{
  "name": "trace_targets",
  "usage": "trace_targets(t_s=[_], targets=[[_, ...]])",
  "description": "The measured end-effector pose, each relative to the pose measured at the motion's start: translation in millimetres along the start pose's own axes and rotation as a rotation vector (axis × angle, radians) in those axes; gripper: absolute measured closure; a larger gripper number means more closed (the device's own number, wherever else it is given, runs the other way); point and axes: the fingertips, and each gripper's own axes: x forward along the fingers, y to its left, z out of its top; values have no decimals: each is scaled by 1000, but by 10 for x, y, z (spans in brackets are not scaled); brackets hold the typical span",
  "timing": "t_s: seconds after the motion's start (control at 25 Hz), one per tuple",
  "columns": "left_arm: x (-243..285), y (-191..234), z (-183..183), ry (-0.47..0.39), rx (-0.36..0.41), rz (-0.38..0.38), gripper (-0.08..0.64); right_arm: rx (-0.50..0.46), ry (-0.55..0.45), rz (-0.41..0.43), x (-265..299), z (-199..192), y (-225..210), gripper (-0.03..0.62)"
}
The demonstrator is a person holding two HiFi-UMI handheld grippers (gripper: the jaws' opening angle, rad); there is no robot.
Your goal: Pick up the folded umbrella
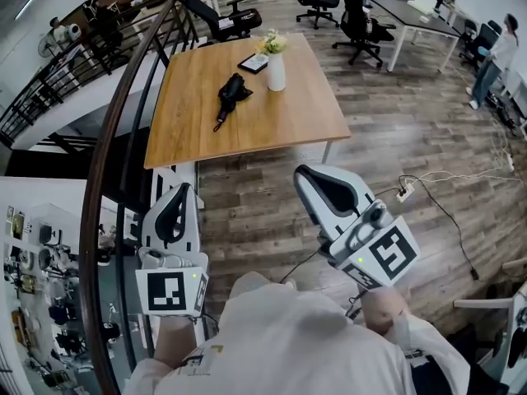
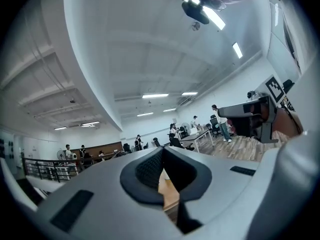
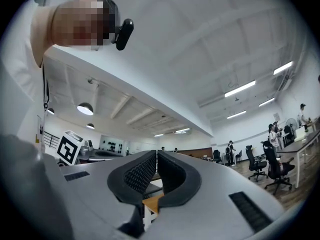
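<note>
The folded black umbrella (image 1: 232,95) lies on the square wooden table (image 1: 288,113), left of the table's middle, strap end pointing toward me. Both grippers hang well short of the table, above the wood floor. My left gripper (image 1: 184,189) is shut with nothing in it; in the left gripper view its pads (image 2: 150,168) meet at the tip (image 2: 161,152). My right gripper (image 1: 301,172) is likewise shut and empty, pads closed together (image 3: 156,154). A sliver of the table (image 3: 152,202) shows below the right jaws. The umbrella is not visible in either gripper view.
A white vase with yellow flowers (image 1: 276,62) and a dark tablet (image 1: 253,62) stand on the table behind the umbrella. A curved railing (image 1: 123,138) and stairwell border the left. Office chairs (image 1: 356,19), desks and people fill the back right. A power strip with cables (image 1: 403,192) lies on the floor.
</note>
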Motion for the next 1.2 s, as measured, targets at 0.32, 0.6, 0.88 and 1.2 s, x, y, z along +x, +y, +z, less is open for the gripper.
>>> trace_targets(t_s=[0.32,0.6,0.88,1.2], targets=[[312,-80,-61,-10,13,10,543,-3,-46,-49,81,-69,-328,273],[612,34,-357,-21,6,5,543,-24,19,-39,400,-451,-459,273],[1061,502,-686,-15,-10,3,543,-12,21,-39,1040,-750,-655,273],[1844,1383,-1081,43,-52,-7,543,17,116,-34,2305,-1262,-956,272]])
